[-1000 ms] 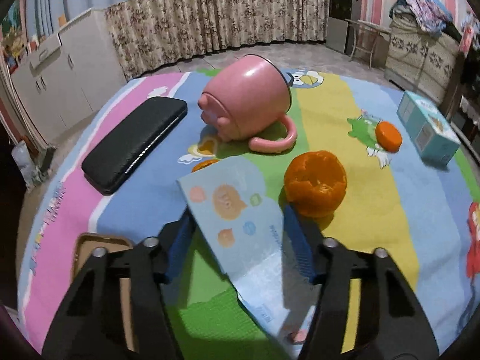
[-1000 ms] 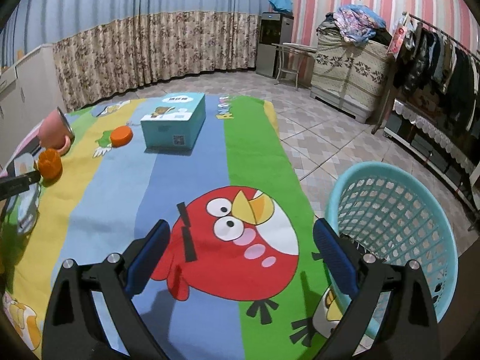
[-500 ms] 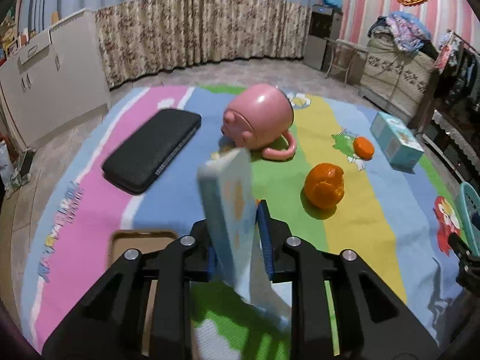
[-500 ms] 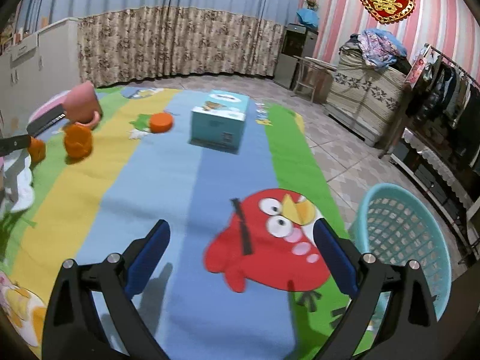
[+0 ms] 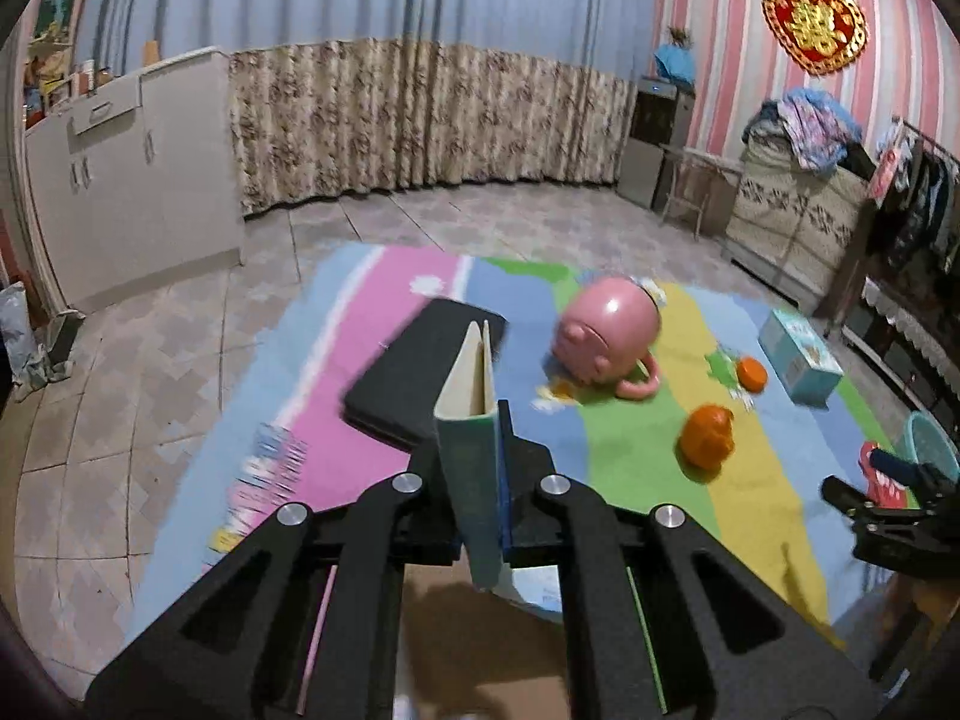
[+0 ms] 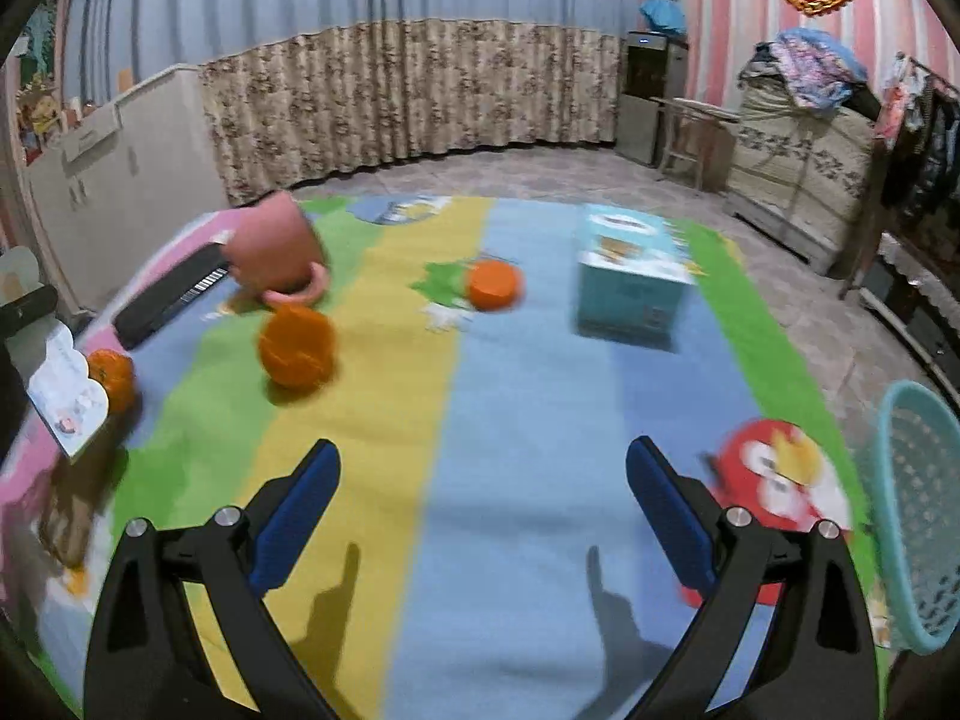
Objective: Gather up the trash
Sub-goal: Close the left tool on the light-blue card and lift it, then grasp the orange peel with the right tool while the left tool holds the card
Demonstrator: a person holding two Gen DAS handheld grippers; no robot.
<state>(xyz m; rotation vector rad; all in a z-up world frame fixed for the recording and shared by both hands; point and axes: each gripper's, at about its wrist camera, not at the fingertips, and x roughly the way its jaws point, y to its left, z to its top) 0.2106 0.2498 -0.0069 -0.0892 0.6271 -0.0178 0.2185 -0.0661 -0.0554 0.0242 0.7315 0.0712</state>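
Observation:
My left gripper [image 5: 474, 438] is shut on a flattened light-blue paper carton [image 5: 471, 420] and holds it edge-up above the mat; the carton also shows at the far left of the right wrist view [image 6: 66, 396]. My right gripper [image 6: 483, 480] is open and empty above the blue stripe of the mat. Orange peels lie on the mat: a large one [image 6: 296, 347], a small one [image 6: 493, 283] and one by the carton [image 6: 113, 375]. A teal mesh basket [image 6: 918, 516] stands at the mat's right edge.
A tipped pink mug [image 5: 606, 339], a black flat case [image 5: 420, 378] and a light-blue tissue box [image 6: 630, 279] lie on the colourful play mat [image 6: 528, 420]. A brown tray [image 5: 480, 648] is under my left gripper. Cabinets, curtains and furniture line the room.
My left gripper closed on the carton and lifted it well above the mat. My right gripper swung left, away from the basket, toward the peels, staying open.

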